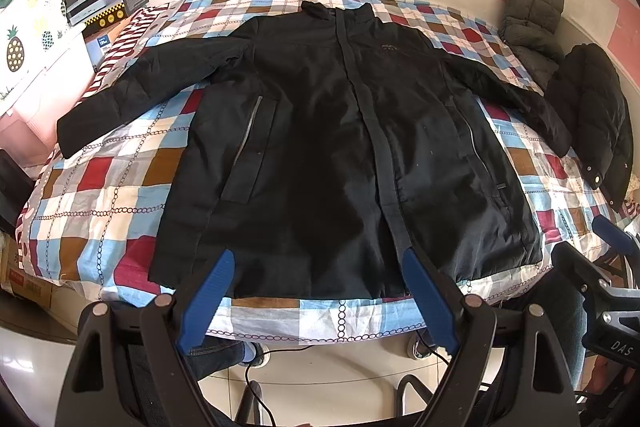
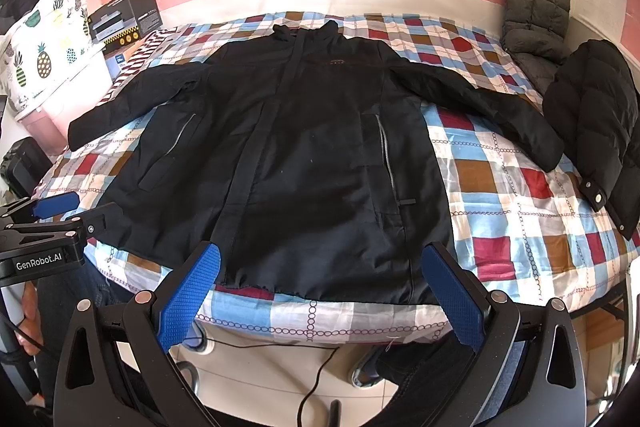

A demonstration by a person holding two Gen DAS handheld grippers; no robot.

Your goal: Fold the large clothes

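Both your grippers hover with jaws spread wide and empty, just short of the black jacket's (image 1: 320, 147) hem. The jacket lies flat ahead on the checked bedspread (image 1: 100, 187), collar far, long axis running away from you, sleeves splayed sideways. Your left gripper (image 1: 316, 301) sits nearer the left sleeve (image 1: 132, 99), your right gripper (image 2: 320, 303) nearer the right sleeve (image 2: 488, 107).

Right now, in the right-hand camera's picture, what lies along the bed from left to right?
Pineapple-print fabric → black printed box → spread black jacket → grey quilted cushion → black puffer coat.
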